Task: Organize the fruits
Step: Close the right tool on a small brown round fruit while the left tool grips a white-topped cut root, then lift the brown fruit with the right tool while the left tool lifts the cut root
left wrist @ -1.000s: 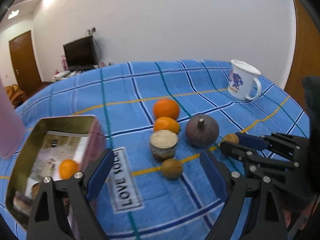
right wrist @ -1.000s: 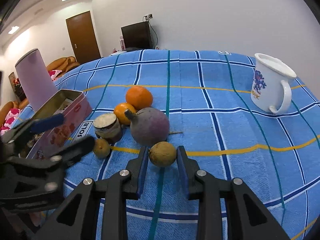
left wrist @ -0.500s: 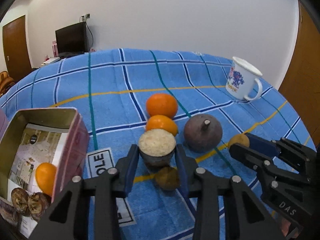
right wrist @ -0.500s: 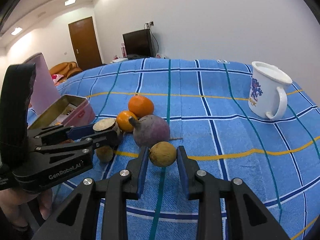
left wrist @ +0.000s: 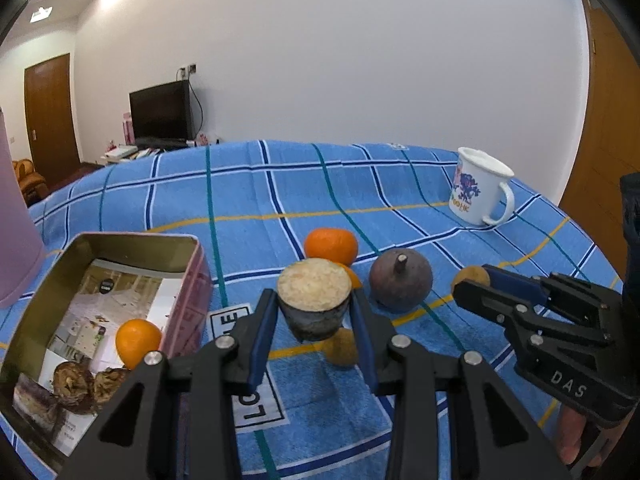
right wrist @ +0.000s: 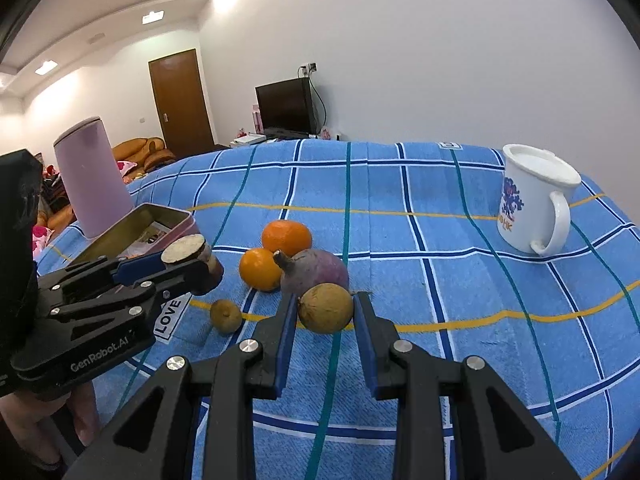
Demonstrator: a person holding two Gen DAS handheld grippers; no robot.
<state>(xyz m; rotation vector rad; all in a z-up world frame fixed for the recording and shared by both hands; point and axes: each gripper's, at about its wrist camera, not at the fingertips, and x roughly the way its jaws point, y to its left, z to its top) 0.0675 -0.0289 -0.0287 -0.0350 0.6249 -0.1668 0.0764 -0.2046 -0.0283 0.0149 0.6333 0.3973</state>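
The dark-skinned half fruit with a pale, grainy cut face (left wrist: 314, 300) sits clamped between the blue pads of the left gripper (left wrist: 314, 320), whose jaws have just been closing onto it; it appears held a little above the blue checked tablecloth (left wrist: 280, 184), near the cloth's near-left part, cut face up. Just beyond it lies a small orange citrus (right wrist: 260, 269), and behind that a larger round orange (left wrist: 331, 245). Under the held fruit, a small brown round fruit (left wrist: 342, 346) rests on the cloth.

Beside the oranges stands a purple, round fruit with a stubby stem (left wrist: 401, 280). Touching its near side, a tan round fruit (right wrist: 326, 307) is gripped by the right gripper (right wrist: 326, 312), its blue pads pressed against both flanks while the fruit rests on the cloth.

Toward the cloth's left edge lies an open pink rectangular tin (left wrist: 188, 280) lined with printed paper; it holds one orange citrus (left wrist: 137, 342) and some wrinkled dark brown fruit pieces (left wrist: 86, 386) at its near end. Behind the tin stands a lilac cylindrical canister (right wrist: 93, 176). A white label with black letters (left wrist: 248, 364) lies flat on the cloth beside the tin.

Near the far right corner stands a white enamel mug with a blue print (right wrist: 532, 200), upright, handle turned toward the right edge, well apart from the fruit.
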